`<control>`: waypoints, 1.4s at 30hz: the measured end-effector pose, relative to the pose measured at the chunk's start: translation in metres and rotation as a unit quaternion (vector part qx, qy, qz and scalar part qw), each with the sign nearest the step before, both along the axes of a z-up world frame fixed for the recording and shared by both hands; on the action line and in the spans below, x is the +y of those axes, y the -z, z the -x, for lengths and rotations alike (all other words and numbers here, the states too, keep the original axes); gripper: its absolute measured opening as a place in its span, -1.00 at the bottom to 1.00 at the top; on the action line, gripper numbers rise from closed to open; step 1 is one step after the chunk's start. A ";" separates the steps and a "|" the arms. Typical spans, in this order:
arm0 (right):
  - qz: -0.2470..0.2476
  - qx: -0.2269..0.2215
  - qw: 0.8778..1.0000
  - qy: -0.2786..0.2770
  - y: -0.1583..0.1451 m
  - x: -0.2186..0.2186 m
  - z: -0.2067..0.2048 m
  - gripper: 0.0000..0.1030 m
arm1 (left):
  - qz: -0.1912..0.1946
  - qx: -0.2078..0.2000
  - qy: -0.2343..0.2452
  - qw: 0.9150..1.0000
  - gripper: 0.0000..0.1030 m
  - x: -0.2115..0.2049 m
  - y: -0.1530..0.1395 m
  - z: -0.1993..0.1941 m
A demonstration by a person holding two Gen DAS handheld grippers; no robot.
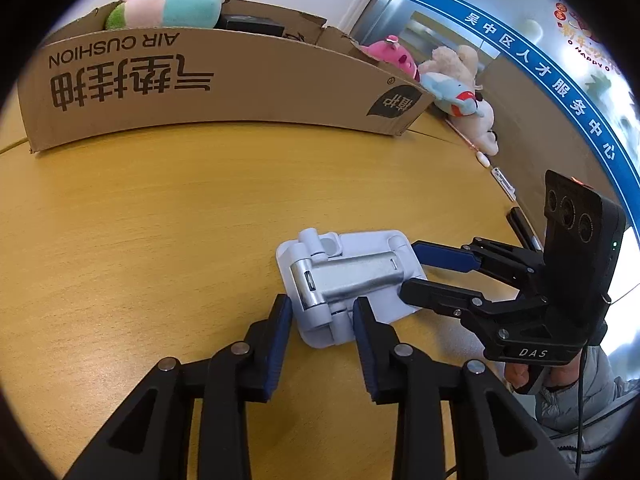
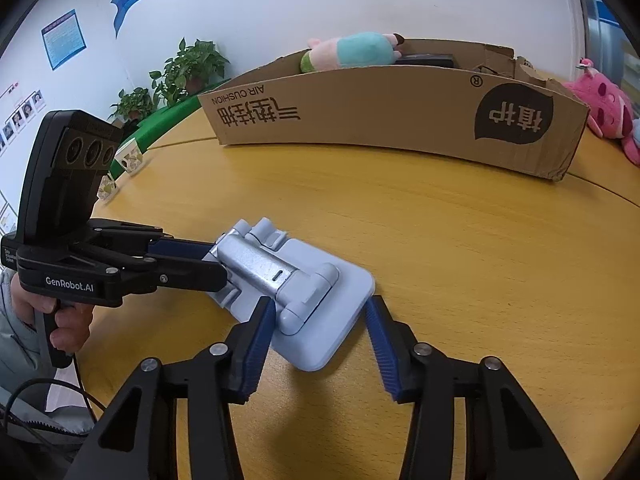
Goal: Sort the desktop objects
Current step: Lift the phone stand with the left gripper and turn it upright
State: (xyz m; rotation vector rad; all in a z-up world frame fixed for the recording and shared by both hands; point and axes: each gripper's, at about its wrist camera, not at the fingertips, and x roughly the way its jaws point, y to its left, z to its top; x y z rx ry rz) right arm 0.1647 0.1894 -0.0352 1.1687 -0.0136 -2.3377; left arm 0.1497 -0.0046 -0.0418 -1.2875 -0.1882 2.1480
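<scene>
Between the left gripper's [image 1: 322,312] jaws, the hinged end of a folded phone stand [image 1: 348,276] is straddled, contact unclear. Its opposite end is flanked by the right gripper's [image 2: 322,316] jaws, parted. On the bench [image 1: 160,220] it is laid flat, near a cardboard box [image 1: 224,84] holding a plush toy [image 1: 172,6].
</scene>
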 end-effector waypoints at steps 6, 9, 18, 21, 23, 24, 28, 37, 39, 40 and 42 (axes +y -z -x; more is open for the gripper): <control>0.010 -0.008 1.000 0.021 0.001 0.001 0.002 -0.15 | 0.004 0.002 -0.017 1.000 -0.42 0.001 0.000 -0.002; 0.014 -0.012 0.999 0.029 0.002 0.000 0.002 -0.16 | 0.009 0.006 -0.021 1.000 -0.43 0.002 -0.001 -0.005; 0.025 -0.008 0.999 0.041 -0.001 -0.002 -0.002 -0.19 | 0.019 0.013 -0.039 0.999 -0.44 0.002 -0.011 -0.008; 0.037 0.009 0.998 0.040 -0.014 0.000 0.000 -0.21 | 0.017 0.024 -0.041 0.999 -0.44 0.004 -0.022 -0.006; 0.036 0.025 0.998 0.039 -0.027 0.000 0.003 -0.21 | 0.014 0.034 -0.044 0.998 -0.44 0.005 -0.031 -0.004; 0.035 0.034 0.998 0.038 -0.033 0.000 0.005 -0.21 | 0.013 0.042 -0.047 0.998 -0.44 0.005 -0.037 -0.002; 0.036 0.059 0.997 0.039 -0.056 0.000 0.015 -0.22 | 0.009 0.066 -0.050 0.997 -0.44 0.006 -0.060 0.009; 0.038 0.125 0.990 0.045 -0.110 0.003 0.037 -0.22 | 0.000 0.129 -0.055 0.990 -0.44 0.006 -0.116 0.035; 0.039 0.139 0.988 0.045 -0.123 0.002 0.044 -0.22 | 0.000 0.139 -0.057 0.989 -0.44 0.007 -0.126 0.041; 0.039 0.145 0.988 0.045 -0.128 0.001 0.047 -0.22 | 0.000 0.148 -0.059 0.987 -0.44 0.007 -0.133 0.046; 0.043 0.158 0.985 0.043 -0.140 0.001 0.056 -0.22 | -0.005 0.162 -0.061 0.985 -0.44 0.005 -0.144 0.053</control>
